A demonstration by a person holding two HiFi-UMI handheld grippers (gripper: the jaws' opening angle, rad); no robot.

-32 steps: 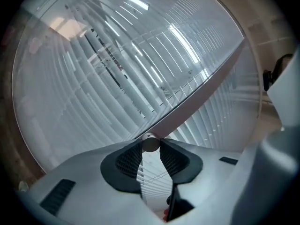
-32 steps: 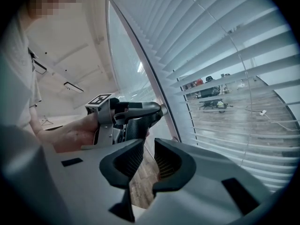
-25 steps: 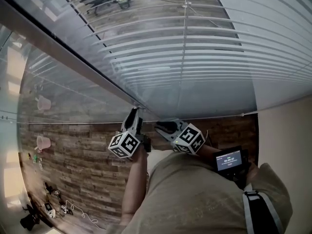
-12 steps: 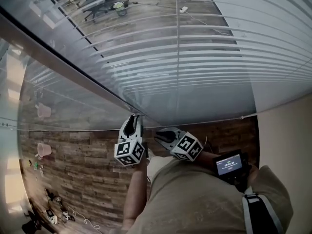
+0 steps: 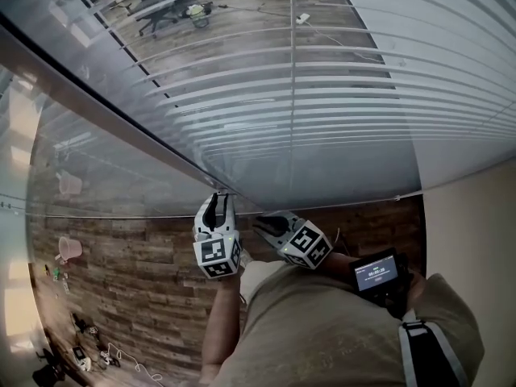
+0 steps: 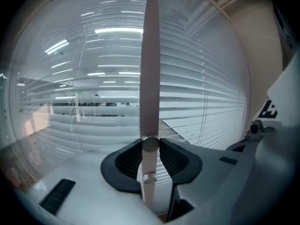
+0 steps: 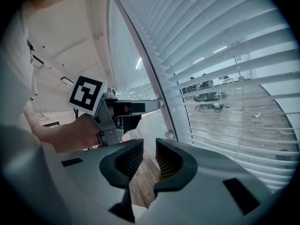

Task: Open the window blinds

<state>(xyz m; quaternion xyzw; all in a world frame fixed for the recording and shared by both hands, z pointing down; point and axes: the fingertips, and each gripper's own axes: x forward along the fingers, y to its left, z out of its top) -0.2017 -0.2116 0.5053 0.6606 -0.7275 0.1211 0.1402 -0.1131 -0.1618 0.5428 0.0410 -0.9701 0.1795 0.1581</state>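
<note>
Blinds [image 5: 322, 95] cover window, slats tipped part way, wood floor shows between them. Blind wand [image 6: 151, 78] hangs straight down in front of blinds. Left gripper [image 6: 150, 146] pinches blind wand near its lower end, one pad pressed on each side. Right gripper [image 7: 144, 161] just beside left one, near blinds, jaws a little apart, nothing between them. Person's hand [image 7: 70, 132] holds left gripper.
</note>
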